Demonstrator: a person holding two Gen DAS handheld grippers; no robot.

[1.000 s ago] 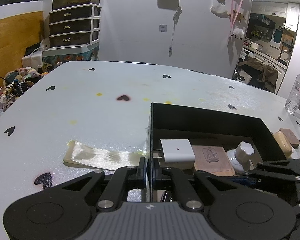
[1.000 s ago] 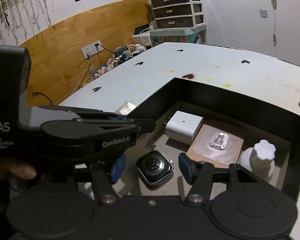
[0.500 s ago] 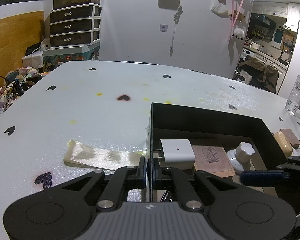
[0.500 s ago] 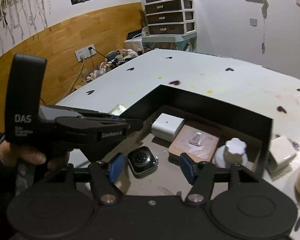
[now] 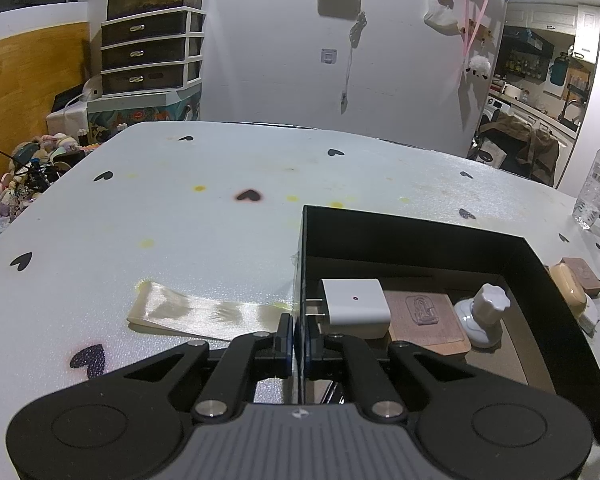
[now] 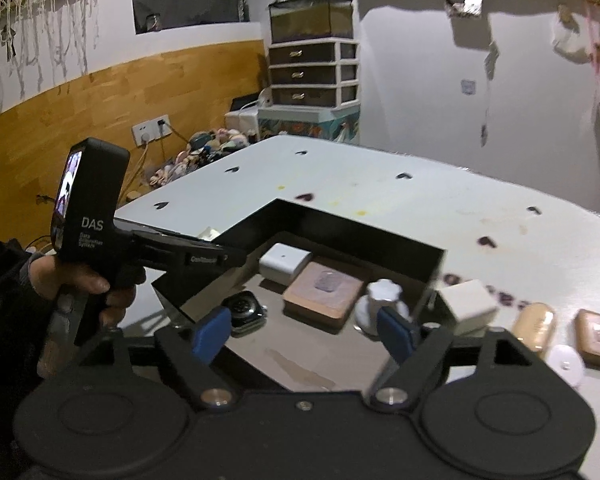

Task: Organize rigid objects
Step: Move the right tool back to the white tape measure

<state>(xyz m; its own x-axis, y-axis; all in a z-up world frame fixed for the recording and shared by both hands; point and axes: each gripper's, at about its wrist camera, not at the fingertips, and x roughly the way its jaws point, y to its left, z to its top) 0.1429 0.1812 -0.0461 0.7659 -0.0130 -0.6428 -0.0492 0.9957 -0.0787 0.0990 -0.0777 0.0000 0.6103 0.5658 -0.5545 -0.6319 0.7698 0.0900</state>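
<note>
a: what's your left gripper (image 5: 299,338) doing?

b: it's pinched tight on the box (image 5: 440,236) wall, one finger outside and one inside, at the near left side. my left hand (image 6: 80,280) is wrapped round its handle.

a: and the right gripper (image 6: 306,330)?

b: spread wide, holding nothing. it hangs above the near end of the box, blue pads (image 6: 212,330) clear of everything.

a: what's in the box?

b: a white charger (image 5: 356,306) against the left wall, prongs toward my clamped fingers. just right of it lies a brown soap (image 5: 426,318), then a white knob (image 5: 484,314). a watch (image 6: 244,312) lies near the front, just beyond my right gripper's left pad.

a: anything outside?

b: on the table (image 5: 180,220), right of the box: a white cube (image 6: 466,306) touching the wall, then a tan bar (image 6: 534,326), a second brown soap (image 6: 598,336) and a white disc (image 6: 566,366). tape (image 5: 204,312) lies left of the box.
</note>
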